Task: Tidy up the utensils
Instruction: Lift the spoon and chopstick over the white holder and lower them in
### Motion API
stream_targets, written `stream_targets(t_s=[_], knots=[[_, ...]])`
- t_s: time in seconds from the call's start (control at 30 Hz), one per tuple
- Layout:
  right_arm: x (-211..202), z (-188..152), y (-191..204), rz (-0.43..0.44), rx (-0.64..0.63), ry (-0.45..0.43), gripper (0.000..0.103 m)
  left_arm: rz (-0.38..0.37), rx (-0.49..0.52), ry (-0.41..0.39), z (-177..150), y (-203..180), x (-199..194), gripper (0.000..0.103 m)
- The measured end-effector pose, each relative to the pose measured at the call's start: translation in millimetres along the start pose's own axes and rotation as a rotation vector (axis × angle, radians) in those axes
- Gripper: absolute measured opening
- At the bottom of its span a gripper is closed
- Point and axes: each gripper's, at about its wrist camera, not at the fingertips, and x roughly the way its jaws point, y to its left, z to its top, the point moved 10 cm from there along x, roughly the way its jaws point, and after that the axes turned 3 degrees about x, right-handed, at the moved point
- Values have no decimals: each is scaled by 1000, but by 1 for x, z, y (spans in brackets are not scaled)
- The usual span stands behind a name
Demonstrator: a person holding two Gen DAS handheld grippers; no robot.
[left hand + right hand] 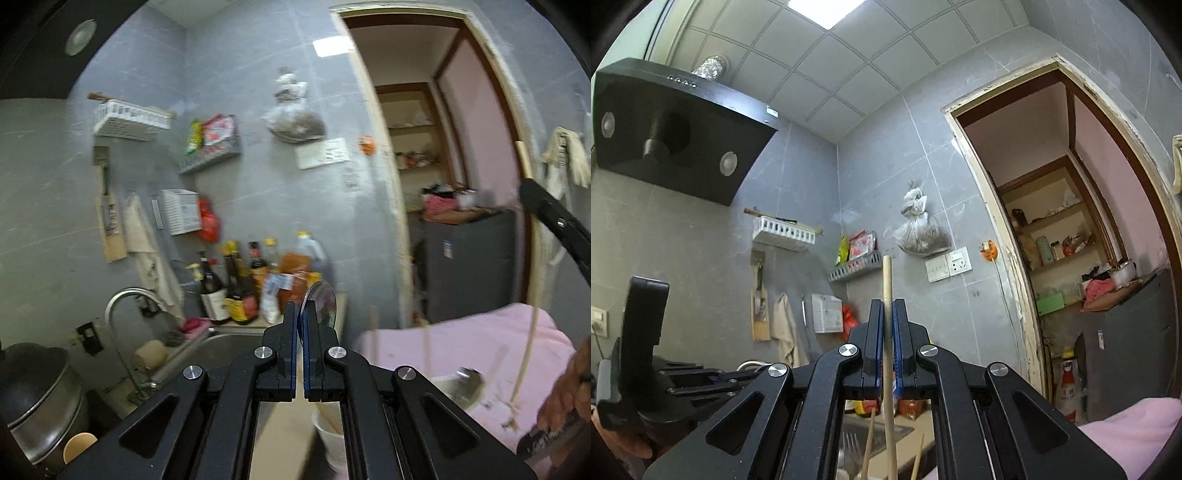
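Over by the sink (pixel 221 343), both grippers are raised well clear of the counter, each with a utensil in it. Largest thing in play is the pink cloth (pixel 461 347) spread on the right, with loose chopsticks and a metal spoon (pixel 467 374) lying on it. Below the left tool sits a white cup (pixel 332 439) with a wooden stick already standing in it; I take that to be the holder.

The left gripper (pixel 300 314) is clamped on a metal spoon (pixel 321 299), its bowl poking up past the tips, slightly to the right of the pads. The right gripper (pixel 886 317) is pinched tight on a wooden chopstick (pixel 887 277) that runs upright through the jaws, its long end hanging below.

To do this well, I'd lower one piece at a time. The chopstick's low end wants steering over the cup's mouth before easing off, or it may catch the rim and tip the cup. The spoon is held near its bowl, so the handle should go in first.
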Motion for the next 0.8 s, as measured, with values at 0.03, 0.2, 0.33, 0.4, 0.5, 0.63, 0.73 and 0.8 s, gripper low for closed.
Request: stream_targets(t_s=[0.03, 0.2, 0.33, 0.4, 0.5, 0.63, 0.73, 0.8], knots=[[5, -4, 1, 0, 2, 1, 3, 26, -12, -5, -1, 7, 4, 1], [16, -22, -2, -21, -2, 3, 3, 91, -36, -5, -7, 17, 22, 1], [21, -35, -6, -46, -17, 12, 3, 119, -8, -4, -12, 13, 35, 1], [24, -40, -9, -59, -26, 20, 3, 129, 19, -12, -14, 7, 39, 1], [29, -50, -13, -72, -33, 39, 3, 118, 33, -5, -20, 0, 46, 1], [33, -66, -17, -81, -45, 77, 3, 113, 47, 6, -31, -7, 55, 1], [34, -77, -17, -85, -61, 98, 3, 126, 65, 8, -37, -11, 60, 1], [35, -81, -17, -87, -62, 107, 3, 130, 75, 14, -42, -12, 63, 1]])
